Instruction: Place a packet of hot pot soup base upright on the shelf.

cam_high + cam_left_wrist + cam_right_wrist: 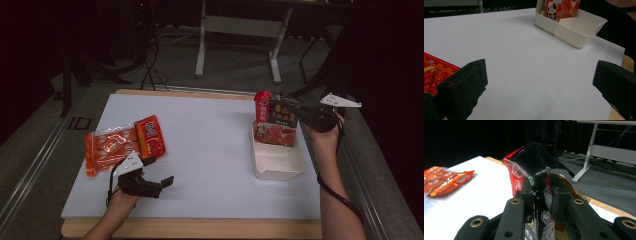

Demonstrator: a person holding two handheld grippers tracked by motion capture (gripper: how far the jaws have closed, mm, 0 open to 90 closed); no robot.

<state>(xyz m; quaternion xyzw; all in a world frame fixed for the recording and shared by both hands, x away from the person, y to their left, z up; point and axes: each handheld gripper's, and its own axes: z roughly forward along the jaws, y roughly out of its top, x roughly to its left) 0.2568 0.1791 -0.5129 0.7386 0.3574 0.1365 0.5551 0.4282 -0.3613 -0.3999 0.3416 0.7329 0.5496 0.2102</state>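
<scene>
The white bench (210,145) lies bare across its middle. Near its right edge a cream bin (278,162) holds the dark snack packet (279,122), gripped upright by the right hand-held gripper (306,116). Orange packets (122,144) lie near the left edge, just beyond the open left hand-held gripper (167,182).

We are seeing the left tool (539,82) gaping over the white tabletop (524,55) | red packet (560,8) standing in white bin (574,30) | red wrapper (435,71) lying beside one jaw

The white tabletop (210,150) lies open between the orange-red snack packets (122,144) and the cream plastic bin (277,162).
</scene>
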